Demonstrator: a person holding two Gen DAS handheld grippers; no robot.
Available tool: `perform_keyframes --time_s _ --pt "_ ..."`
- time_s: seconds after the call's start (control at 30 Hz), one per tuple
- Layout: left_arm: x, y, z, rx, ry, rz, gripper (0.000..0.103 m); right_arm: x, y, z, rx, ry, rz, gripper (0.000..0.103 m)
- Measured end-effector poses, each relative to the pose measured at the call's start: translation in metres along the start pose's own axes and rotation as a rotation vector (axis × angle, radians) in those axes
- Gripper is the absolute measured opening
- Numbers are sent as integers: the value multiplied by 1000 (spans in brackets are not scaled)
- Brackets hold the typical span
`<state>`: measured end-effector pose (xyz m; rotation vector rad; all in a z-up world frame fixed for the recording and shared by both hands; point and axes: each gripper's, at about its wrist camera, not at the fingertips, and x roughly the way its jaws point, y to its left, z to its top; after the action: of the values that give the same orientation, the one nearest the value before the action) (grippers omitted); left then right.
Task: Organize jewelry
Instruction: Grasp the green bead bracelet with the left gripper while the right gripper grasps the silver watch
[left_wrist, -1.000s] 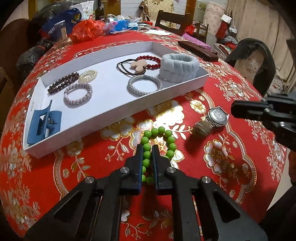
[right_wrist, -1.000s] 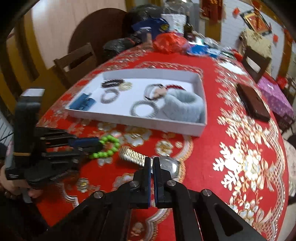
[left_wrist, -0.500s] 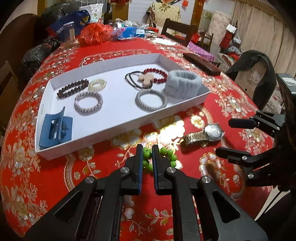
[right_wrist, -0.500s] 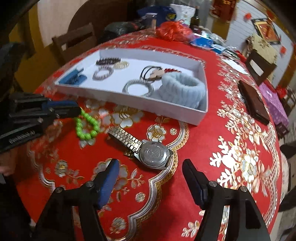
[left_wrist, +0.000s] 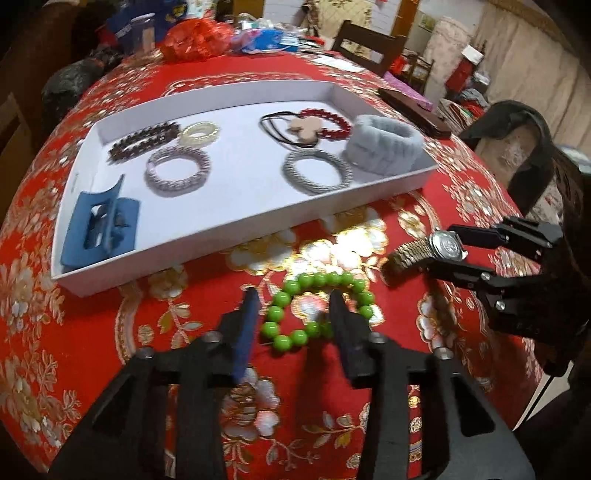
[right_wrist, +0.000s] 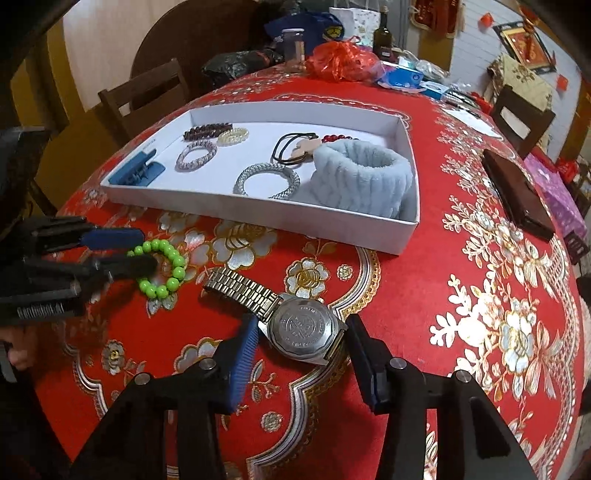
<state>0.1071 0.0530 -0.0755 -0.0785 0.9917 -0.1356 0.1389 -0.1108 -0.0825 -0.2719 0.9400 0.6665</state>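
Left wrist view: white tray (left_wrist: 236, 236) already holds several pieces; left gripper (left_wrist: 291, 310) fingers have just opened astride green bracelet (left_wrist: 317, 306), right gripper (right_wrist: 301, 343) fingers closing around watch (right_wrist: 303, 328), neither gripped; both remain on counter (right_wrist: 424, 295)

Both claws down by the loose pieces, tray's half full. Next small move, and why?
Probably shut the right claw on the watch. The watch case sits between its pads, which have just been closing but don't clearly press it yet. The watch lies on the tablecloth outside the white tray. The left claw, just opened, straddles part of the green bead bracelet, which could follow.
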Motion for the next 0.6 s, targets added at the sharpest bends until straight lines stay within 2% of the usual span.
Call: perform_keyframes --time_s 0.13,0.17,0.2,0.33,0.6 --pt "3 -9 -1 70 -15 47 43 -20 6 4 6 -51 3 47" --pt "4 -10 -2 81 -19 70 31 -29 7 6 14 -73 8 47" --pt "3 -10 -1 85 -24 76 8 -35 9 8 18 -90 10 47" --pt "2 -4 2 51 -9 25 8 -51 13 12 26 -137 -1 47" --pt "-53 -10 23 23 -139 -65 8 -55 7 13 48 -151 -21 47"
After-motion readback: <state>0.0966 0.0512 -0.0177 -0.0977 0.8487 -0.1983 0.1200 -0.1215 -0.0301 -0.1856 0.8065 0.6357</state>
